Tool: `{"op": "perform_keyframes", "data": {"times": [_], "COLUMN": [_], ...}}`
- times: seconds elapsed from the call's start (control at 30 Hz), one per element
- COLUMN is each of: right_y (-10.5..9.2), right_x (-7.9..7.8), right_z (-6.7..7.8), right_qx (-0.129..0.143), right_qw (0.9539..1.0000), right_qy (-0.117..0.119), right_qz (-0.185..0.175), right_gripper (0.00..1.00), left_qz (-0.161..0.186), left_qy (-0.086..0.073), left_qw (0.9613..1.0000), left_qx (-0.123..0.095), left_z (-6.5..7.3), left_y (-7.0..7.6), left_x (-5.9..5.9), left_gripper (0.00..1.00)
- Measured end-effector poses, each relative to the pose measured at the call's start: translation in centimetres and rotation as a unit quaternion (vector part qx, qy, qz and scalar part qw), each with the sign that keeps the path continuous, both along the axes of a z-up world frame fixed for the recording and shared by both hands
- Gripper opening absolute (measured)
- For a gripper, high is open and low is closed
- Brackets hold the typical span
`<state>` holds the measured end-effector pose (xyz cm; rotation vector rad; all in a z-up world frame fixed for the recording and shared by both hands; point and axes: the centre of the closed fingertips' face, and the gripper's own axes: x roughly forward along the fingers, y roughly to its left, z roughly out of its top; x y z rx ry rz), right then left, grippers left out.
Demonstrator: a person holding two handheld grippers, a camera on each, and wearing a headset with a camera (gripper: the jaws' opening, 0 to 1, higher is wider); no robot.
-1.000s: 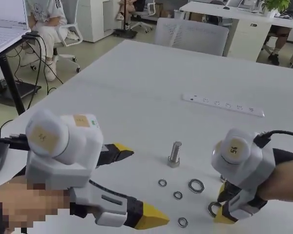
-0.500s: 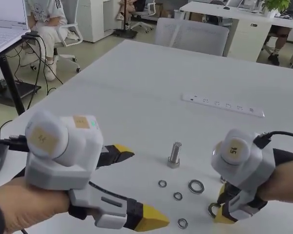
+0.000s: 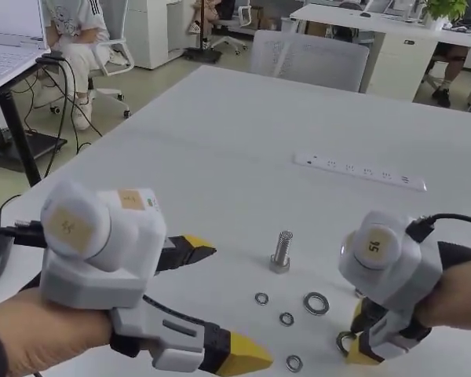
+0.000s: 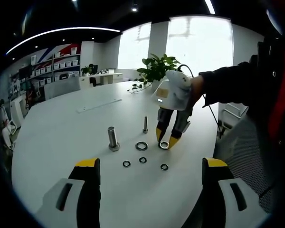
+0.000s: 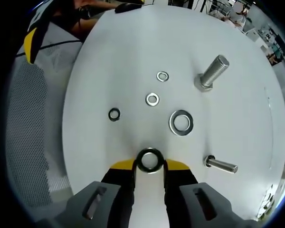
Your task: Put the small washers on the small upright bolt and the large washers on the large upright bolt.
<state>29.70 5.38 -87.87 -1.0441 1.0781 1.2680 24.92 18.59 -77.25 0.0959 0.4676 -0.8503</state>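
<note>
**Hardly any movement; right fingers clamped on large washer**

Nothing on the table (image 5: 133,42) has shifted over the last second. The right gripper (image 5: 149,167) stays put, fingers clenched on a large washer (image 5: 150,152).

- Washer is pinched by its rim between the two yellow tips, hole open to view. It sits low over the table; contact cannot be told.
- Held piece is a flat grey metal ring, thick-walled.
- Just beyond the tips lies a loose large washer (image 5: 171,122), flat and untouched.
- The small bolt (image 5: 221,165) stands to the right of the fingers, close by.
- Three small washers (image 5: 152,99) are scattered farther out, apart from each other.
- The large bolt (image 5: 210,73) stands upright past them, threads bare, nothing blocking it.
- The left gripper (image 4: 150,164) is on the near side of the scatter, fingers spread wide and holding nothing.
- Far side of the table: a white power strip (image 3: 359,169), then a grey chair (image 3: 306,56).
</note>
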Motion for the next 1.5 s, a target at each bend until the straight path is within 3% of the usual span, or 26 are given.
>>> {"op": "perform_keyframes", "data": {"times": [0.3,0.97,1.5], "right_y": [-0.3,1.0,2.8], "right_x": [-0.1,1.2,2.3], "right_z": [0.9,5.1,7.7], "right_qx": [-0.004,0.016,0.032], "right_qw": [1.0000,0.9998,0.9987], "right_qy": [0.000,-0.015,-0.035], "right_qz": [0.001,0.005,0.020], "right_gripper": [0.23,0.23,0.23], "left_qz": [0.001,0.012,0.014], "left_qy": [-0.003,-0.016,-0.032], "left_qw": [1.0000,0.9998,0.9994], "left_qx": [-0.001,-0.009,-0.001], "left_z": [0.1,0.8,2.3], "left_y": [0.0,0.3,1.1], "left_x": [0.0,0.4,1.9], "left_gripper": [0.89,0.89,0.89]}}
